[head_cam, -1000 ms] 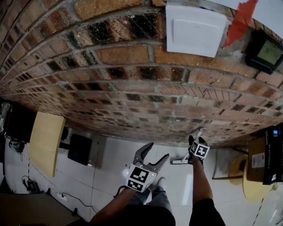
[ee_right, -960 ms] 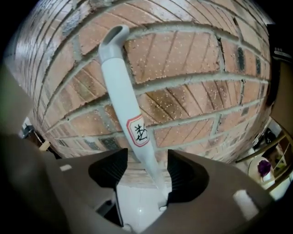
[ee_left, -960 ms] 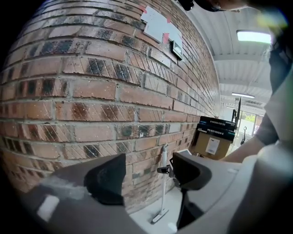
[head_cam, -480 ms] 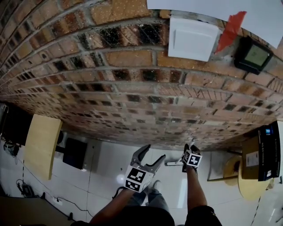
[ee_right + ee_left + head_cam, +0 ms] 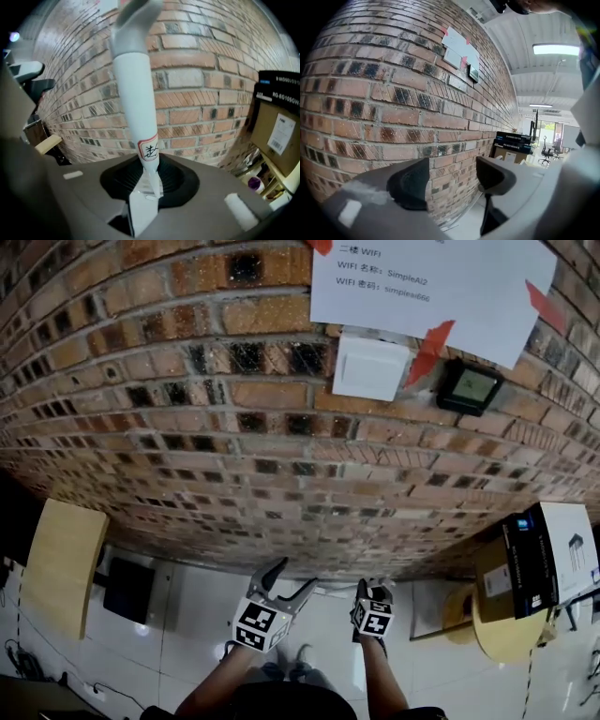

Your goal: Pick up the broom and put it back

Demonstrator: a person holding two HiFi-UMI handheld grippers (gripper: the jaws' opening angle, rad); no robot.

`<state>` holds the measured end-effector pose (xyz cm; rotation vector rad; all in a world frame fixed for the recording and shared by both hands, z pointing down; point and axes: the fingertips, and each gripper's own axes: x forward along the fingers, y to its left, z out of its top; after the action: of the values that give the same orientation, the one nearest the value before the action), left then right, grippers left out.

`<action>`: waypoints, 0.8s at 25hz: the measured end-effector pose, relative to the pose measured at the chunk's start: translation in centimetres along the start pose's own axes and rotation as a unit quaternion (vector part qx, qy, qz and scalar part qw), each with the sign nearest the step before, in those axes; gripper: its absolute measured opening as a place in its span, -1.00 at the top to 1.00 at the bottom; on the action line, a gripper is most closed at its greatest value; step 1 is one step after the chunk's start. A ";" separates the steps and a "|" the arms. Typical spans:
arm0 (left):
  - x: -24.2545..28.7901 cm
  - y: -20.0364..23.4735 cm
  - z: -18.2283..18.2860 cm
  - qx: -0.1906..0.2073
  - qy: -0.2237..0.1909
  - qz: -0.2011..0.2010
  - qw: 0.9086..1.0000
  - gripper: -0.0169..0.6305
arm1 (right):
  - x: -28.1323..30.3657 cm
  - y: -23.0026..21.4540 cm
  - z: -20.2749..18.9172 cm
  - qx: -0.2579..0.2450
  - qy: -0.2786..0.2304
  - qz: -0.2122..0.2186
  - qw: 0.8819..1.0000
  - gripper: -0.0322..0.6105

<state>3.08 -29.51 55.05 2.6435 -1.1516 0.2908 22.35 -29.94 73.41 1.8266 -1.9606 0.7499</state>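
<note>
Facing the brick wall (image 5: 187, 446), both grippers are held out low in front of it. Right gripper (image 5: 147, 180): jaws have just been closing and are now clamped on the broom handle (image 5: 136, 93), with pads tight on both sides of its lower end. The handle is white and rises from the jaws against the wall, leaning slightly left. It has a red-bordered label (image 5: 150, 150) just above the grip and a grey bent section at the top. Left gripper (image 5: 452, 176): jaws well apart with nothing between them, only wall brick showing through the gap. High on the wall are a white switch plate (image 5: 370, 365) and, just beside it, a small black display (image 5: 472, 385).
</note>
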 end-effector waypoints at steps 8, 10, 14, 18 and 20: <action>-4.3 3.4 7.6 0.013 -0.085 0.045 0.995 -0.02 | -8.4 6.4 13.3 -0.024 -0.150 0.016 0.988 0.59; -5.7 4.2 10.0 0.018 -0.106 0.061 0.992 -0.02 | -10.8 8.0 16.2 -0.036 -0.183 0.018 0.982 0.59; -8.2 5.3 14.7 0.036 -0.152 0.096 0.983 -0.02 | -15.0 10.7 21.6 -0.060 -0.234 0.011 0.970 0.59; -10.5 6.5 17.7 0.066 -0.161 0.164 0.971 -0.02 | -18.7 13.2 26.0 -0.053 -0.281 0.033 0.958 0.59; -11.6 6.5 18.7 0.080 -0.167 0.185 0.965 -0.02 | -20.6 14.2 27.7 -0.050 -0.305 0.038 0.950 0.59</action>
<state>-7.91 -31.42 34.96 2.6667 -1.8065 -0.0015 12.98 -29.67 37.25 2.0978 -2.3897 0.0870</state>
